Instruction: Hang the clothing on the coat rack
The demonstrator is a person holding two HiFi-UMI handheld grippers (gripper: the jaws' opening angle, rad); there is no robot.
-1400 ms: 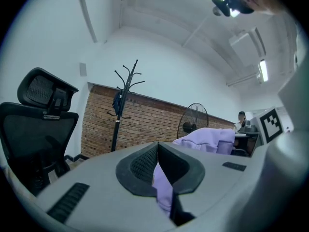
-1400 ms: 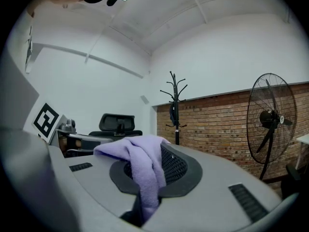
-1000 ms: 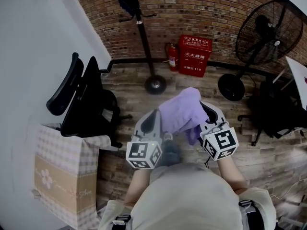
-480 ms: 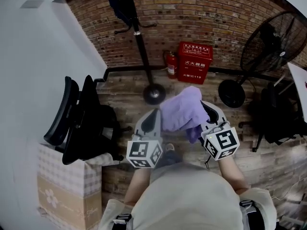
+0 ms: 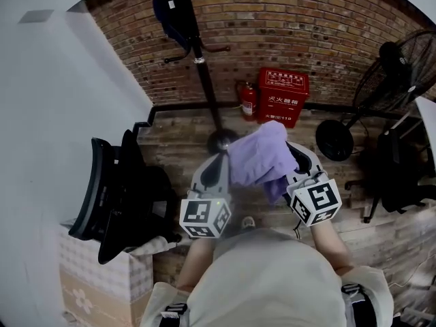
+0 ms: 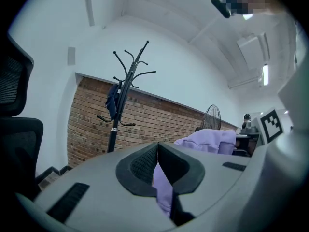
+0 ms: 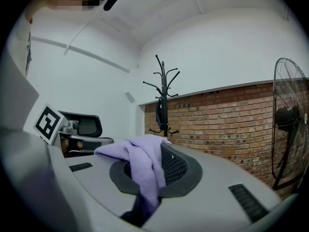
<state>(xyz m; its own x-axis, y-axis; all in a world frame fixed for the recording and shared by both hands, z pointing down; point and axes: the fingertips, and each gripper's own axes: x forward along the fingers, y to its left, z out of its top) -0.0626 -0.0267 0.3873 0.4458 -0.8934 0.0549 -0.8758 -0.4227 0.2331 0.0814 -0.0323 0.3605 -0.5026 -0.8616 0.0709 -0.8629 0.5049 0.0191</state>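
Observation:
A lilac garment [image 5: 261,157] is stretched between my two grippers at waist height. My left gripper [image 5: 219,163] is shut on one end; the left gripper view shows lilac cloth [image 6: 162,183] pinched between its dark pads. Over on the other side, my right gripper [image 5: 294,157] is shut on the opposite end, with cloth [image 7: 145,170] draped over and through its jaws. The black coat rack [image 5: 199,60] stands ahead by the brick wall, its round base [image 5: 221,140] just beyond the garment. A dark garment [image 5: 170,12] hangs on it. The rack's hooks [image 6: 133,64] show above in both gripper views.
A black office chair [image 5: 116,189] stands to my left, above a checked paper bag [image 5: 95,278]. A red fire box [image 5: 283,97] and an extinguisher [image 5: 249,101] sit against the brick wall. A floor fan [image 5: 402,67] and another dark chair [image 5: 398,172] are on the right.
The coat rack's base has come closer to the grippers, while the chair and bag have slid down and left in view. Both grippers still hold the garment the same way.

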